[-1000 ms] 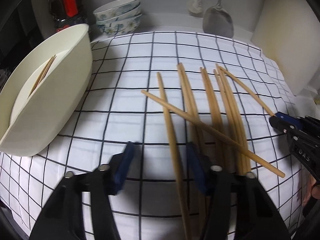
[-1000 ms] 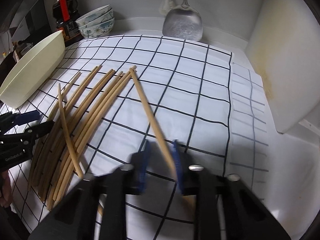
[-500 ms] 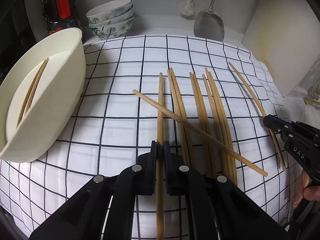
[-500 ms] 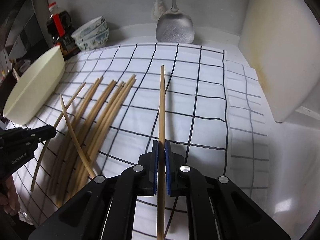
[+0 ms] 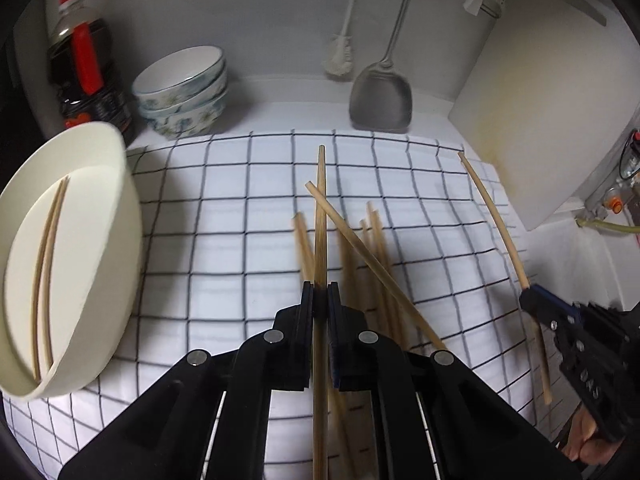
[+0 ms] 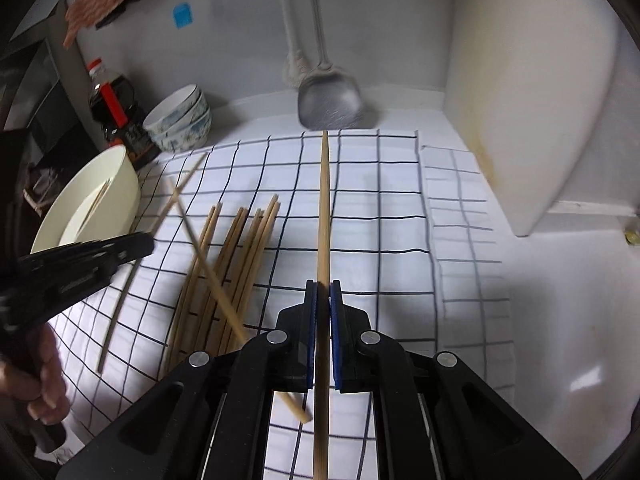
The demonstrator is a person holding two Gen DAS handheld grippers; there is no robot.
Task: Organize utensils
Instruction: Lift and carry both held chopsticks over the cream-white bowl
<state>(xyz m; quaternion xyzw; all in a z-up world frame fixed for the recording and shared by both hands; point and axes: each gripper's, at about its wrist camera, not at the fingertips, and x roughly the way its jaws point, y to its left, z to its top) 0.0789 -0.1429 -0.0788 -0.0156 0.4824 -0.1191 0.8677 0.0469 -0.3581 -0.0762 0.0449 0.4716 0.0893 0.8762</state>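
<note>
— What have you got in each hand?

— My left gripper [image 5: 319, 302] is clamped on one chopstick [image 5: 320, 216]; its near end runs down between the black arms and off the bottom edge of the left wrist view. My right gripper [image 6: 323, 300] is clenched on another chopstick [image 6: 324, 200] the same way, near end also cut off. From the left view the right gripper [image 5: 530, 298] shows only at the right edge, with part of my hand [image 5: 586, 438] under it.

— And the rest of the chopsticks?

— A loose bundle [image 6: 232, 264] lies on the checked cloth [image 6: 380, 220], just left of my right gripper. One stick [image 6: 208, 276] lies slanted across the bundle. In the left view these are smeared, so I cannot count them, and my gripper's arms cover their near ends.

— Where is the left gripper in the right view?

— At the left edge [image 6: 136, 246], blurred, with my fingers [image 6: 48, 384] below. Its chopstick [image 6: 160, 216] passes behind the tip, so the grip itself is hard to see there.

— Farther back?

— A cream oval dish [image 5: 120, 216] sits tilted at the cloth's left side with two chopsticks [image 5: 46, 264] inside. Behind it — a dark bottle [image 5: 86, 80] with a red cap and a stack of patterned bowls [image 5: 182, 92]. A metal spatula [image 5: 380, 98] and a brush [image 5: 340, 56] hang against the back wall, tops cut off. A white board [image 5: 544, 112] leans at the right.
</note>
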